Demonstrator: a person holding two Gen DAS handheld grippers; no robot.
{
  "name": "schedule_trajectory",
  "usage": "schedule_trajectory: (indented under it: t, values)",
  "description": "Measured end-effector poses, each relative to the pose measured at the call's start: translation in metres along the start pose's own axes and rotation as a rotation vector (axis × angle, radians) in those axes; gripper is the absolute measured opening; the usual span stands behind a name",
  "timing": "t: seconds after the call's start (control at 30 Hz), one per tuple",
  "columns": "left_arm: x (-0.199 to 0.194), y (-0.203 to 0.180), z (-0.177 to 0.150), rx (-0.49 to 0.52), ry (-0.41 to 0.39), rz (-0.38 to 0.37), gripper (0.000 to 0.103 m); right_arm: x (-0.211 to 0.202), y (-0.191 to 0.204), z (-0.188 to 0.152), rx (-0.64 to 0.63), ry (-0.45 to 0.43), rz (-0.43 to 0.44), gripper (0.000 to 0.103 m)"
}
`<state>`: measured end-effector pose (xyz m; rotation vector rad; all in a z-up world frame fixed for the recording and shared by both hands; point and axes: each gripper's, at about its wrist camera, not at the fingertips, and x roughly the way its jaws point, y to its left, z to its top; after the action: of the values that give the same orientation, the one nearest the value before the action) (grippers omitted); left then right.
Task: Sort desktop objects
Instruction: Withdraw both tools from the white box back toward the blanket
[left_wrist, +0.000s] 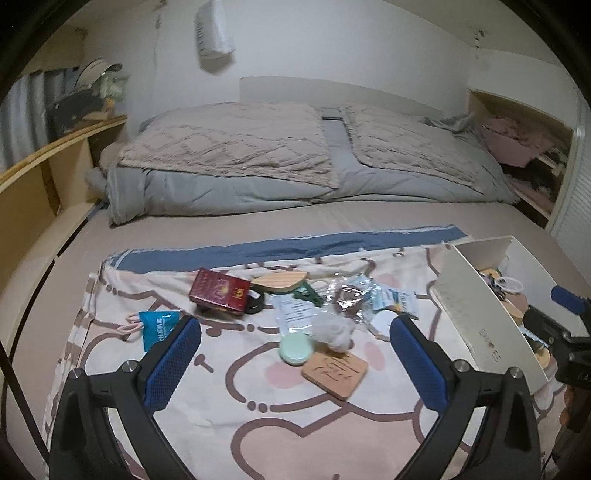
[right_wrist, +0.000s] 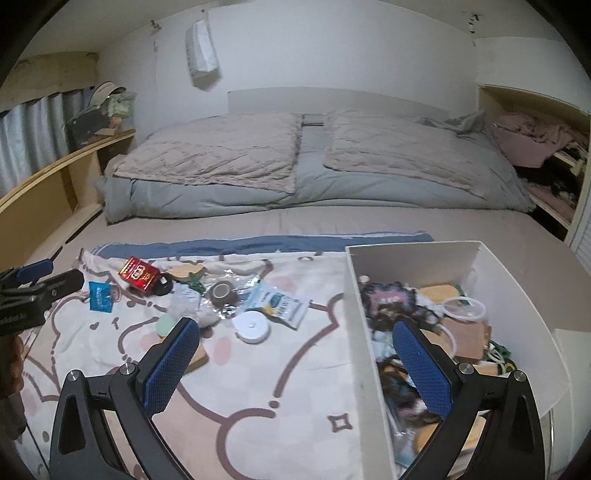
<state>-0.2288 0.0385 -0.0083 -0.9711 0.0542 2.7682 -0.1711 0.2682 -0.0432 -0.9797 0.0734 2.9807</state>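
Note:
Small items lie scattered on a patterned cloth (left_wrist: 280, 417) spread on the bed: a red box (left_wrist: 218, 291), a blue packet (left_wrist: 159, 326), a mint round case (left_wrist: 295, 349), a wooden coaster (left_wrist: 335, 370), a white puck (right_wrist: 252, 326) and a roll of tape (right_wrist: 223, 291). My left gripper (left_wrist: 295, 332) hovers open over the mint case and coaster, holding nothing. A white box (right_wrist: 364, 325) with several sorted items sits at the right. My right gripper (right_wrist: 295, 332) is open and empty, straddling the box's left wall.
Folded grey quilts and pillows (left_wrist: 288, 158) fill the far half of the bed. Wooden shelves (left_wrist: 44, 173) run along the left. A cubby with clothes (right_wrist: 535, 147) is at the right. The other gripper (right_wrist: 33, 291) shows at the left edge of the right wrist view.

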Motion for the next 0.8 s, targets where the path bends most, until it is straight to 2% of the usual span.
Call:
schedule_trajectory:
  t: [0.4,0.8]
  values:
    - [0.029,0.025,-0.011,-0.053,0.035,0.018,0.103,0.031,0.027,-0.002,-0.036,0.048,0.024,0.103]
    - [0.079,0.021,-0.042,-0.078,0.137,-0.014,0.103,0.073,0.046,0.007,-0.090,0.086,0.042,0.103]
